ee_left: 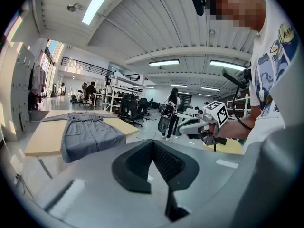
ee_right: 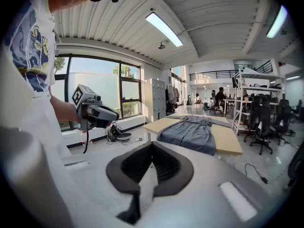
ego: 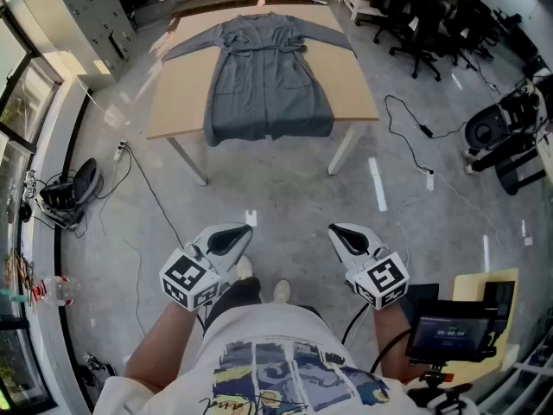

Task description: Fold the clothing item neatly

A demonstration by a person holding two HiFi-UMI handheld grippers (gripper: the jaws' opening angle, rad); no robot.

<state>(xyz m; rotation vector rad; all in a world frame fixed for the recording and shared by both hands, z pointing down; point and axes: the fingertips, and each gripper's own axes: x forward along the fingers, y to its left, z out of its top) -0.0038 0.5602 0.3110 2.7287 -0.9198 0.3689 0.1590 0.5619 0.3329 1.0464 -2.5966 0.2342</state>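
Grey woven fabric, matte and thin, forms the dress point(ego: 269, 85), which lies flat and face up on the pale wooden surface point(ego: 184, 93). Seen from the head view, the dress sits at 12 o'clock from both grippers and well apart from them, with bare concrete floor point(ego: 285, 188) between.

1. Long axis: it runs from 12 to 6 o'clock. The collar is at the far end; the hem hangs over the near edge of the surface.
2. Sleeves: they spread toward 10 and 2 o'clock. A narrow waist tie crosses the body.
3. Reach: we hold the left gripper point(ego: 232, 236) and the right gripper point(ego: 346, 234) side by side near our waist. We judge neither clearly nearer to the hem; each faces its own half of the dress.
4. Fingers: on both grippers the ribbed dark fingers point(ee_left: 133, 165) are pressed together, with nothing between them.

We judge that folding has not begun. The next move calls for stepping up to the near edge and spreading the fingers. The soft cloth should drape and crease readily, so we expect the overhanging hem to slide if it is pulled unevenly.
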